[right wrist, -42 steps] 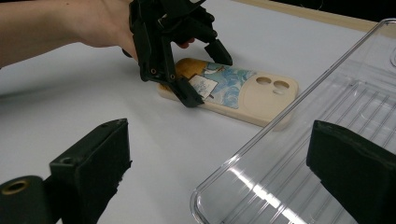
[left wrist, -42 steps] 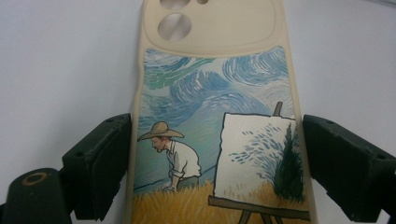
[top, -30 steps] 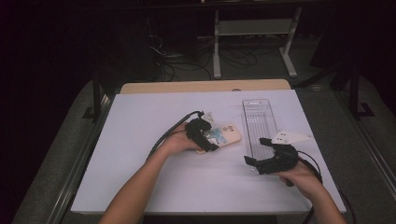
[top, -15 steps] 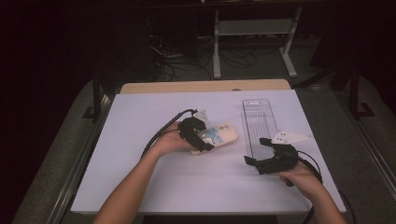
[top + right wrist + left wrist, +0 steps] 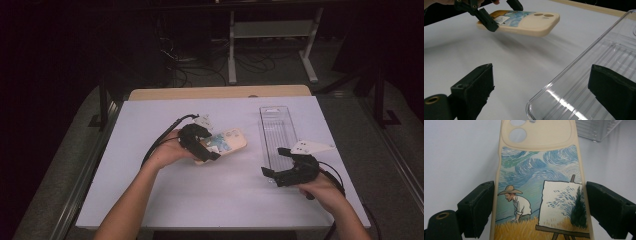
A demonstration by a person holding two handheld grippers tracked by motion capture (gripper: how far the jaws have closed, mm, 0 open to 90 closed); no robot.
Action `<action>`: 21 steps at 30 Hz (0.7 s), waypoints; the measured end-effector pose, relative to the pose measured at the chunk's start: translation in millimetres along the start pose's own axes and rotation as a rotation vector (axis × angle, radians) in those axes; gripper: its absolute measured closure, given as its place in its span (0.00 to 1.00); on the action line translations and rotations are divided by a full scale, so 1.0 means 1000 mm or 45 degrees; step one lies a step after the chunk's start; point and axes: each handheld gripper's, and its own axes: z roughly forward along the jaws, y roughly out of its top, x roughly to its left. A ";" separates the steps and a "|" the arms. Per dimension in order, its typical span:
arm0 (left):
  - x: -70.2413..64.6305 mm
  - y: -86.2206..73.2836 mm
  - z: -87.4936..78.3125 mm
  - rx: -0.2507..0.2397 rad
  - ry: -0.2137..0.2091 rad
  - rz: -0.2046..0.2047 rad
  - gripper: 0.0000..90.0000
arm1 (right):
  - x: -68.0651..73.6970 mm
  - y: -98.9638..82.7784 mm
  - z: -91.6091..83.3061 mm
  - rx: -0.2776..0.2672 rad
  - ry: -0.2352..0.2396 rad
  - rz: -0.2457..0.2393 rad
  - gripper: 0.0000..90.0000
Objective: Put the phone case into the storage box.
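A cream phone case (image 5: 227,141) printed with a painter in a wheat field (image 5: 536,170) hangs just above the white table, casting a shadow under it (image 5: 529,21). My left gripper (image 5: 207,150) is shut on its lower end, one jaw against each long side (image 5: 540,212). Right of it lies a long clear plastic tray (image 5: 277,130), lengthwise away from me. My right gripper (image 5: 274,161) stands open at the tray's near end, and the tray's near corner (image 5: 599,75) lies between its jaws (image 5: 541,92) without touching them.
The white table top (image 5: 175,200) has bare room in front and at the left. A wooden strip (image 5: 220,92) runs along its far edge. Beyond it, a metal stand (image 5: 270,45) and loose cables sit on the dark floor.
My left gripper has drifted a little to the left, carrying the phone case with it. The right gripper and the clear tray have stayed put.
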 end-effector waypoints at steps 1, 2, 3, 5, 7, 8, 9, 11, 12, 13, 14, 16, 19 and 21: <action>0.000 -0.001 -0.002 0.005 0.003 0.011 0.12 | 0.000 0.000 0.000 0.000 0.001 0.003 0.06; -0.001 -0.001 -0.004 0.009 0.002 0.009 0.12 | 0.000 0.000 0.000 0.001 0.001 0.002 0.06; -0.002 -0.002 -0.006 0.007 0.001 0.009 0.12 | 0.000 0.000 0.000 0.001 0.001 0.002 0.06; -0.003 -0.004 -0.010 0.001 -0.013 0.013 0.12 | 0.000 0.000 0.000 0.002 0.005 -0.003 0.06; -0.006 -0.005 -0.015 -0.006 -0.015 0.025 0.12 | 0.000 0.000 0.000 0.002 0.007 -0.003 0.06; -0.007 -0.006 -0.018 -0.011 -0.018 0.029 0.12 | 0.000 0.000 0.000 0.003 0.009 -0.003 0.06; -0.007 -0.007 -0.021 -0.012 -0.021 0.036 0.12 | 0.000 0.000 0.000 0.004 0.010 -0.004 0.06; -0.009 -0.010 -0.027 -0.013 -0.025 0.049 0.12 | -0.001 0.000 0.000 0.006 0.013 -0.001 0.06; -0.010 -0.011 -0.029 -0.016 -0.024 0.057 0.12 | -0.001 0.000 0.000 0.006 0.013 -0.001 0.06; -0.010 -0.013 -0.032 -0.011 -0.029 0.064 0.12 | -0.001 0.001 0.000 0.008 0.013 -0.001 0.06; -0.011 -0.015 -0.034 -0.014 -0.029 0.066 0.12 | -0.001 0.001 0.000 0.010 0.012 -0.006 0.06; -0.011 -0.018 -0.039 -0.010 -0.041 0.075 0.12 | -0.001 0.001 0.000 0.016 0.015 -0.008 0.06; -0.010 -0.023 -0.042 -0.012 -0.056 0.082 0.12 | -0.001 0.002 0.000 0.030 0.021 -0.006 0.06; -0.009 -0.025 -0.043 -0.004 -0.063 0.082 0.12 | 0.000 0.003 0.001 0.043 0.028 -0.017 0.06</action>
